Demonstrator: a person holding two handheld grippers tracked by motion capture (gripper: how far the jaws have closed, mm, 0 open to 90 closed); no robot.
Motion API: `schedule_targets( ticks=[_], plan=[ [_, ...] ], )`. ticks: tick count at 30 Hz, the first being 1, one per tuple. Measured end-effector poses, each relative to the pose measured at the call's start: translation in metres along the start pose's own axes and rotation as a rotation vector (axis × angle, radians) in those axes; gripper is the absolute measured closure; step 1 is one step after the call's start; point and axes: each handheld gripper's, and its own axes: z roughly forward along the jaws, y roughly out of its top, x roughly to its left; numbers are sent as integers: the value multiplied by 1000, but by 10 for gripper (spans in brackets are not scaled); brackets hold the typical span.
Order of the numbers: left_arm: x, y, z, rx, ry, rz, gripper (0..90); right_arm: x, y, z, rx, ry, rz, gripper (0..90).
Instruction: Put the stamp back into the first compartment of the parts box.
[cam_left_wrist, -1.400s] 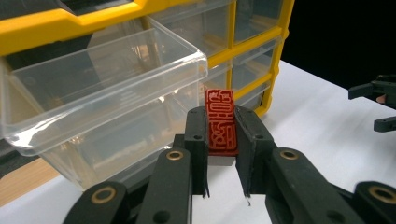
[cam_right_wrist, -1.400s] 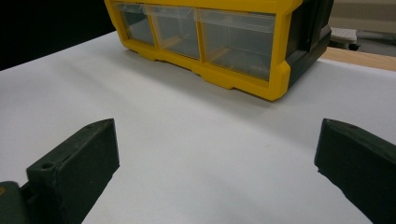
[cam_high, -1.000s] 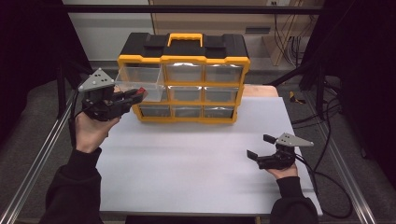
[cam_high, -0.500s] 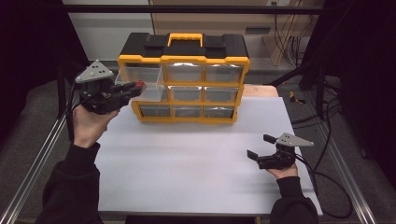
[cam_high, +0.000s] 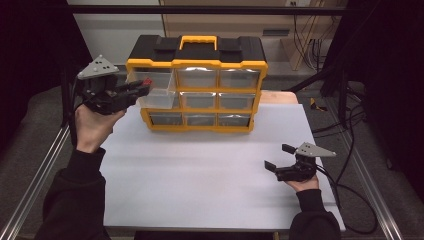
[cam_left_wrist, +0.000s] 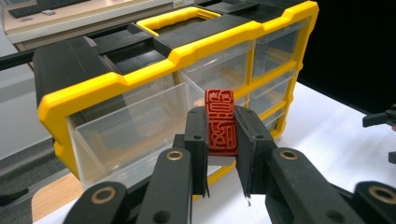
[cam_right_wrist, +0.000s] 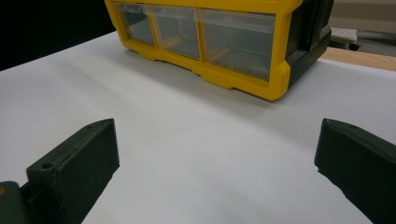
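1. The left gripper (cam_high: 134, 91) is clamping a red carved block (cam_left_wrist: 220, 122) between its two jaws; the jaws are standing narrowly apart, pressed on the block's two sides. The block is standing upright between the pads, its carved face toward the camera in the left gripper view.
2. Directly ahead of those jaws, the top-left clear drawer (cam_left_wrist: 135, 133) of the yellow-and-black organiser (cam_high: 196, 65) is standing pulled out. In the high view the jaw tips are reaching over the drawer's open top.
3. Judged progress: the drawer is open and the block is picked up and brought to the drawer. Left to do, as it appears: releasing the block into the drawer, then pushing the drawer shut.
4. The remaining drawers are sitting flush in the frame; their contents cannot be told.
5. The right gripper (cam_high: 278, 156) is resting low over the white table (cam_high: 200, 175), well apart from the organiser. Its jaws are standing wide open with nothing between them; bare tabletop lies ahead of them.
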Motion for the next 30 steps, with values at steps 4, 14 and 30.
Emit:
schedule_targets(
  ticks=[4, 14, 30],
  plan=[
    [2, 4, 1, -1, 5, -3, 761, 0, 0, 0, 0, 0, 0, 3],
    [6, 11, 8, -3, 14, -17, 761, 0, 0, 0, -1, -1, 3, 3],
    [17, 17, 23, 29, 59, -16, 760, 0, 0, 0, 0, -1, 2, 3]
  ],
)
